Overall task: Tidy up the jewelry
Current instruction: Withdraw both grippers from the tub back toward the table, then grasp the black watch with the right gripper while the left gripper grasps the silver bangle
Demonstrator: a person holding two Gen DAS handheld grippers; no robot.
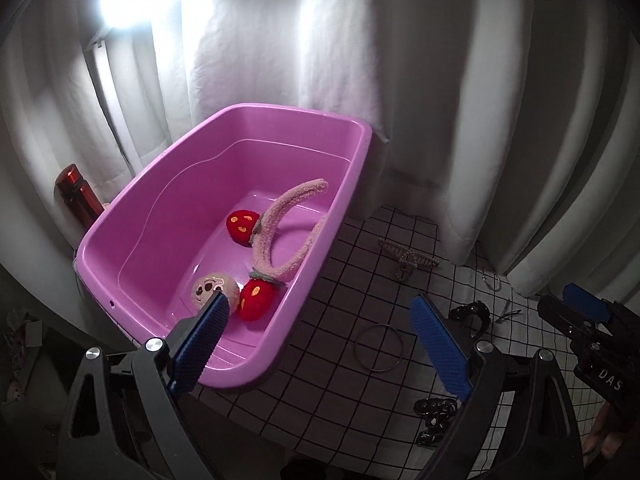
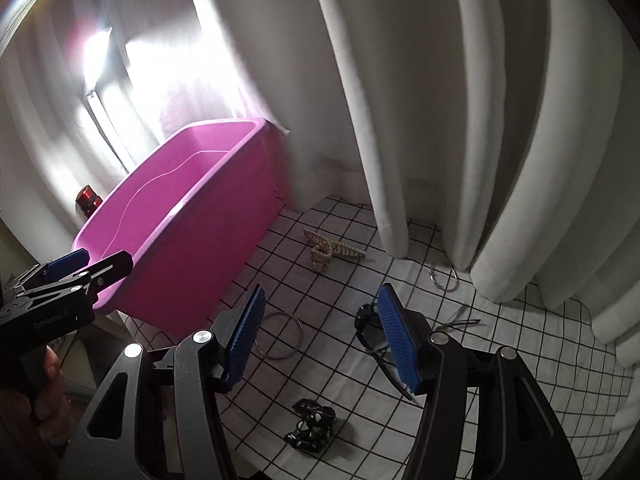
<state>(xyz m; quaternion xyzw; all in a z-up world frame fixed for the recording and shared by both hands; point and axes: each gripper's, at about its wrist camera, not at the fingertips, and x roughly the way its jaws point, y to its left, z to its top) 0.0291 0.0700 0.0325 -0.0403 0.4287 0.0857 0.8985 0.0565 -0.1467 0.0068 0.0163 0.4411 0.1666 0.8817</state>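
1. Fingers [image 1: 204,344] of the left gripper [image 1: 320,344] stood spread wide and held nothing; one blue ribbed pad hung over the near rim of the pink rectangular plastic tub [image 1: 224,376], the other over the white black-gridded cloth [image 1: 328,392] on the counter.
2. Fingers [image 2: 244,340] of the right gripper [image 2: 320,340] were likewise released and empty, poised above the cloth beside the tub.
3. Inside the tub lay a fuzzy pink headband with red strawberry pompoms [image 1: 276,240] and a small round beige plush face [image 1: 210,288], so part of the sorting looked done.
4. Still out on the cloth were a thin silver bangle [image 1: 378,347], a beaded pale hair claw [image 2: 330,254], dark sunglasses [image 2: 370,330], a glossy black beaded piece [image 2: 312,426], a small pair of silver rings [image 2: 443,275] by the white curtain [image 2: 400,120], and a thin dark clip [image 2: 460,324].
5. The step in hand appeared to be a return for the next piece after a drop into the tub.
6. The next move would likely call for the right gripper to lower and close on the sunglasses or bangle, both lying just ahead of it; the flat bangle would need an edge-on pinch.
7. Both grippers tilted downward and forward, the left nearer the tub, the right over the loose items.
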